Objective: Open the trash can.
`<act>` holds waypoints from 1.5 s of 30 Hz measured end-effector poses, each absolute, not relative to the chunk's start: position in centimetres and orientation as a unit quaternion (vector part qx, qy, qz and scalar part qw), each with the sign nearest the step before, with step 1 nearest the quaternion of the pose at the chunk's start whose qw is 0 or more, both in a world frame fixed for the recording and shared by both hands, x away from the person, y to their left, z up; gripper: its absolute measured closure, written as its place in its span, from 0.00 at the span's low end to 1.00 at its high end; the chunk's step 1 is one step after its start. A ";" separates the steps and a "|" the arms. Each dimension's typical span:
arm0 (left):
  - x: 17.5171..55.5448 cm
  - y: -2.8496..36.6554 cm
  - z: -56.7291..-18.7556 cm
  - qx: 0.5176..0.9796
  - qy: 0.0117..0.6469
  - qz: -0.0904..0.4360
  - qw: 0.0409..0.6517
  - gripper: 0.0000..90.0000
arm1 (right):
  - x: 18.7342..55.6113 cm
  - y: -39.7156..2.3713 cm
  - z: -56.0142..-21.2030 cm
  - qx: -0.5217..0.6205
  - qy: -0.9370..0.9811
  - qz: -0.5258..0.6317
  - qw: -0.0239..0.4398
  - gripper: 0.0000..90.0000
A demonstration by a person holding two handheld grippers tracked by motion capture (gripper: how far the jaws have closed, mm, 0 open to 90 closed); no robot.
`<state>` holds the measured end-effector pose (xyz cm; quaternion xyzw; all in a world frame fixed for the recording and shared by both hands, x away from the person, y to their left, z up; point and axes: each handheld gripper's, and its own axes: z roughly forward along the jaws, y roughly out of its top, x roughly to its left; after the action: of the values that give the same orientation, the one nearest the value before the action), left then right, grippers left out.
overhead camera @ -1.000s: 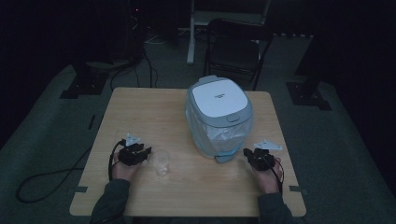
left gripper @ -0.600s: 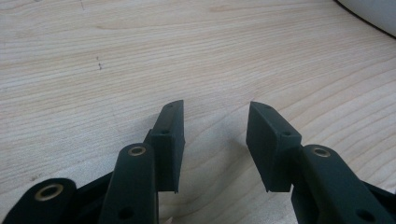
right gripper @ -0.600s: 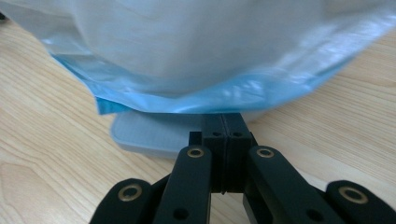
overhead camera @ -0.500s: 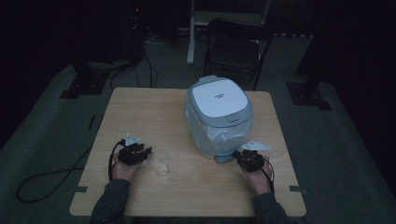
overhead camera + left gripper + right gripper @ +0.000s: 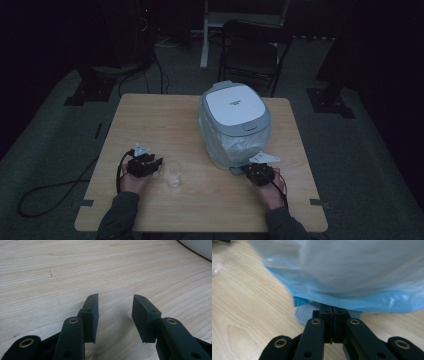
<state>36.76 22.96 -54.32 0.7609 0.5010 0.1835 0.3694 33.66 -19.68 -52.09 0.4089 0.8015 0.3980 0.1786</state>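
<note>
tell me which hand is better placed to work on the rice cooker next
Right. The right gripper is already at the front base of the rice cooker, jaws shut against its plastic wrap. The left gripper sits open beside the clear cup, farther from the cooker.

You are working in a dark recording studio or lab: a lone wooden surface (image 5: 160, 125) on grey carpet (image 5: 45, 165), black stand bases (image 5: 82, 92) left and right, cables (image 5: 45, 192) across the floor, a folding chair (image 5: 252, 52) at the far side.
</note>
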 end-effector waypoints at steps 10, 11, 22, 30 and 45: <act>36.7 22.9 -54.3 0.761 0.501 0.183 0.369 0.64 | 33.2 -19.7 -52.6 0.403 0.806 0.391 0.185 1.00; 36.7 22.9 -54.3 0.762 0.500 0.183 0.369 0.64 | 33.2 -19.7 -52.6 0.402 0.807 0.389 0.187 1.00; 36.7 22.9 -54.3 0.762 0.500 0.181 0.371 0.64 | 33.3 -19.5 -53.2 0.405 0.809 0.383 0.188 1.00; 36.7 22.8 -54.3 0.762 0.498 0.182 0.371 0.64 | 33.5 -19.4 -53.6 0.409 0.810 0.379 0.184 1.00; 36.6 22.7 -54.3 0.764 0.497 0.175 0.373 0.65 | 33.6 -19.4 -53.7 0.410 0.808 0.381 0.182 1.00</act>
<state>36.57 22.71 -54.29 0.7637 0.4966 0.1754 0.3734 33.56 -19.37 -53.66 0.4100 0.8083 0.3814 0.1817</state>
